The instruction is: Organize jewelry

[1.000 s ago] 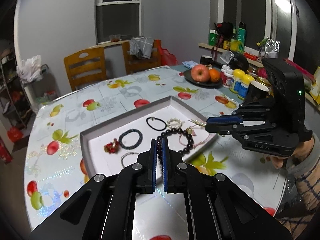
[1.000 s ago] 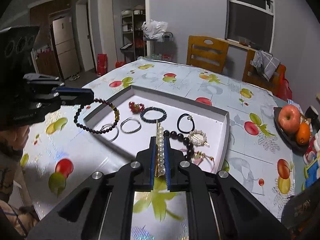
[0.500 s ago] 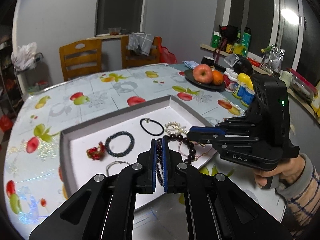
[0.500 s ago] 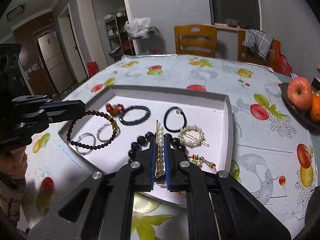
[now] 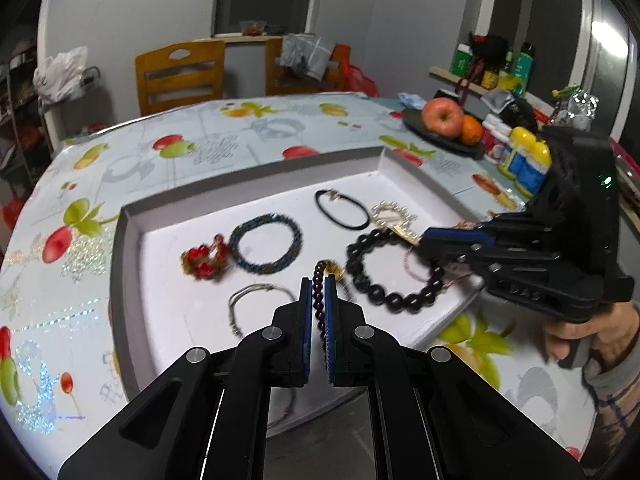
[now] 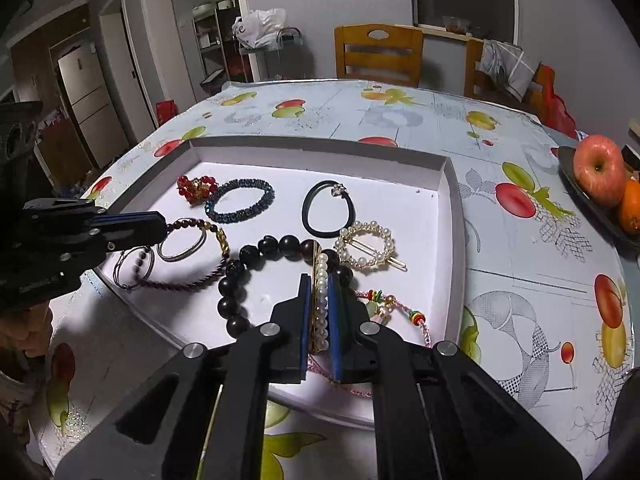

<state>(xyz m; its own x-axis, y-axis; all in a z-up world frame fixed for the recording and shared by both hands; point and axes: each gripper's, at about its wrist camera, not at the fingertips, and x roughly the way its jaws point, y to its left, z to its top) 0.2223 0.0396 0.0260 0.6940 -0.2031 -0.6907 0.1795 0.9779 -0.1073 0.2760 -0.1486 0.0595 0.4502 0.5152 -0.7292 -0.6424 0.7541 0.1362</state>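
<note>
A white tray (image 5: 128, 248) (image 6: 452, 208) on the table holds several pieces of jewelry. My left gripper (image 5: 319, 280) (image 6: 160, 222) is shut on a dark red beaded bracelet (image 5: 319, 292) (image 6: 188, 280), which hangs low over the tray's near left part. My right gripper (image 6: 320, 280) (image 5: 424, 236) is shut on a pearl hair clip (image 6: 321, 300), held low above a large black bead bracelet (image 6: 256, 256) (image 5: 384, 296). In the tray lie a blue bead bracelet (image 6: 240, 200), a black hair tie (image 6: 328, 214), a round pearl clip (image 6: 370, 246), red beads (image 6: 196, 188) and silver bangles (image 6: 180, 248).
A dark plate with an apple (image 6: 598, 170) and an orange (image 6: 630, 208) stands at the table's right side. Yellow-lidded jars (image 5: 524, 160) stand beside it. A colourful string bracelet (image 6: 392, 308) lies at the tray's near right edge. Wooden chairs (image 6: 378, 54) stand behind the table.
Both grippers have moved lower and closer over the tray with their pieces. The dark red bracelet now hangs just above the tray floor near the silver bangles.
</note>
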